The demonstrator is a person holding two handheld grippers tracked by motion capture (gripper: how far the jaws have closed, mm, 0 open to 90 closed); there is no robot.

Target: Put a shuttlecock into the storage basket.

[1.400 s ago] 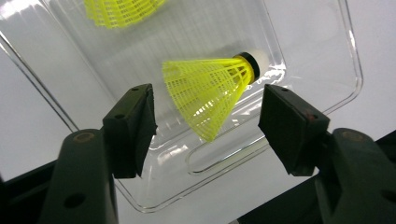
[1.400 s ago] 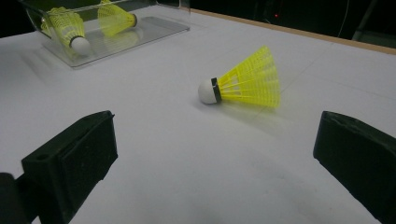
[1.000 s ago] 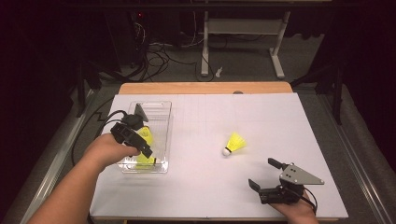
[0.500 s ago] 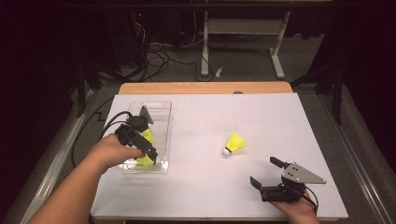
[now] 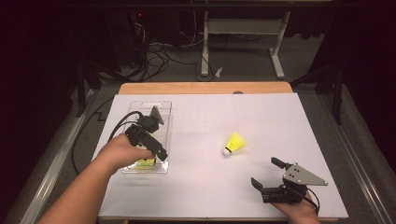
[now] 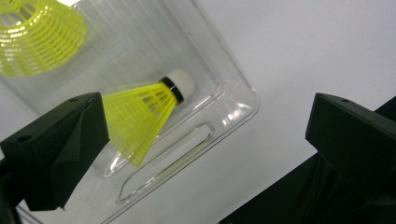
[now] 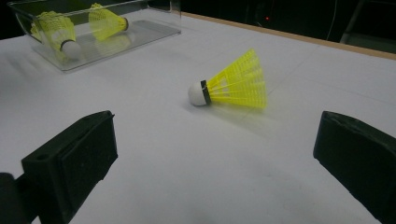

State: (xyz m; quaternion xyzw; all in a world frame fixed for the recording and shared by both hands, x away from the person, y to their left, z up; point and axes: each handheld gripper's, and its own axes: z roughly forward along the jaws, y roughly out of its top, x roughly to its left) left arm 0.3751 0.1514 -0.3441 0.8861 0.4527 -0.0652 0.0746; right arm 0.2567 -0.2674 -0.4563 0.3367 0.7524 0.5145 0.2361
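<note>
Yellow shuttlecock number two is in the clear plastic bin (image 5: 161,112) now. Compared with a second back, the left claw (image 5: 159,155) has just been opening its jaws, and in the left gripper view that shuttlecock (image 6: 144,109) lies loose on the bin floor, left of centre in the frame, cork pointing up-right, nothing touching it. Another one (image 6: 37,37) sits in the upper left corner of that view. So I'd call the drop done, and the hand has drifted a bit toward the bin's near end at lower left of the high view. Jaws are spread wide with nothing between them, the forearm comes in from the bottom left, and the claw tilts down over the bin.

Moving right: the last shuttlecock (image 5: 235,143) lies on its side on the white counter (image 5: 280,121), middle of the high view. The right claw (image 5: 268,172) rests at lower right, same spot as before, jaws spread and empty, aimed at that shuttlecock (image 7: 231,86) but well short of it. Probably that's the next pickup.
</note>
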